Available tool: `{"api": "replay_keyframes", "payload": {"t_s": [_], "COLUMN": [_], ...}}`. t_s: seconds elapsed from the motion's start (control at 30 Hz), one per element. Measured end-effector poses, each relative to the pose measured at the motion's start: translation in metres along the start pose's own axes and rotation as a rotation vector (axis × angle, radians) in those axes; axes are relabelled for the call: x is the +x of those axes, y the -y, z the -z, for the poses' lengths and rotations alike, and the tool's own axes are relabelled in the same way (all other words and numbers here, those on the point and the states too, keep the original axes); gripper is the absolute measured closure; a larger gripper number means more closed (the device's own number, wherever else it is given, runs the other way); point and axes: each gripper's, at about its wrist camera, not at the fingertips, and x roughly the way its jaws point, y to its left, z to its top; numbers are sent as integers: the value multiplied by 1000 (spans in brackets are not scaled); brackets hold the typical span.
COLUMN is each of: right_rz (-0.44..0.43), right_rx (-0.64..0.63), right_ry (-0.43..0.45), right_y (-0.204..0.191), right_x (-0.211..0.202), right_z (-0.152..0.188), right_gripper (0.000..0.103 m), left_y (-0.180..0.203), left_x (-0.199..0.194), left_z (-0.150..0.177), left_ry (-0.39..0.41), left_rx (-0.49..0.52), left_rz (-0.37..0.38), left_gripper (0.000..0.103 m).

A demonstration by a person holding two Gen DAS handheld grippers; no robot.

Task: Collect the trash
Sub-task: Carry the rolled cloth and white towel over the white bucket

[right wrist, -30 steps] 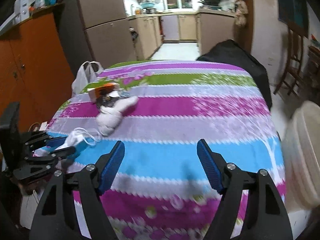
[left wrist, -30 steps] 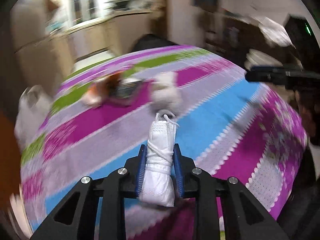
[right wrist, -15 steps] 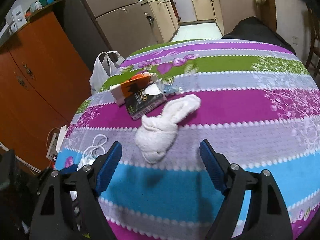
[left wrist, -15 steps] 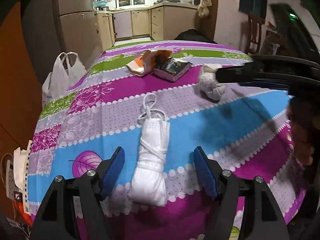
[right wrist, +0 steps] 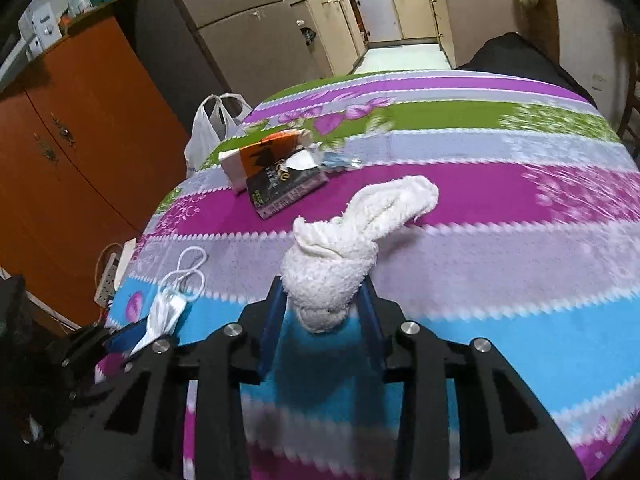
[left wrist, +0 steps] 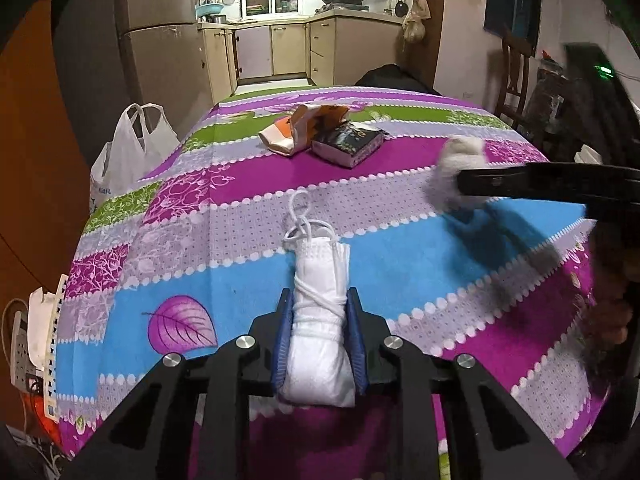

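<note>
We grip mask (left wrist: 319, 312) in left claw (left wrist: 319, 344), towel (right wrist: 340, 260) in right claw (right wrist: 323, 316), jaws just closed; carton (left wrist: 298, 130), packet (left wrist: 348, 142) left on desk (left wrist: 400, 240); bag (left wrist: 132, 152) waits.

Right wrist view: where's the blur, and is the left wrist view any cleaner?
Right wrist view: tablecloth smeared at right and near edge, towel between the fingers fairly sharp. Left wrist view: rolled mask and cloth crisp; only the right gripper and its towel blur. Both show fisheye bending.
</note>
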Motion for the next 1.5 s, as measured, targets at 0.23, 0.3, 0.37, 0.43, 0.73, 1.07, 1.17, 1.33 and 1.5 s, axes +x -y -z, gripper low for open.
{"api": "replay_keyframes", "payload": {"t_s": [0.23,0.3,0.37,0.43,0.73,1.07,1.17,1.33,1.5], "right_rz": [-14,-12,-7,-4,3,33,50,89,131], "right_rx": [63,78,88,95,70,68,67,44,36], "right_ry": [-18,-26,-29,-28,-15,2,29,74,111], "right_y": [34,41,48,52,51,59,65,72,86], "right_x": [-50,-59,-67,-75,-93,-102,-112,-131,-152], "right_z": [31,41,51,59,83,93,87,71,55], "right_gripper": [68,68,68,68,68,68,68,68,68], "left_y": [29,39,49,62,112,135,138,156,181], "left_x": [-3,-3,-2,0,-2,3,1,2,2], "left_z": [-12,-18,-25,-32,-49,-55,-60,-77,-95], "left_ry": [-16,-19,-20,-21,13,21,31,61,88], "left_rx": [28,35,43,49,128,174,180,205,243], "left_rz": [-28,-34,-42,-47,-66,-76,-73,-59,-32], "left_gripper": [76,76,76,76,76,76,76,76,76]}}
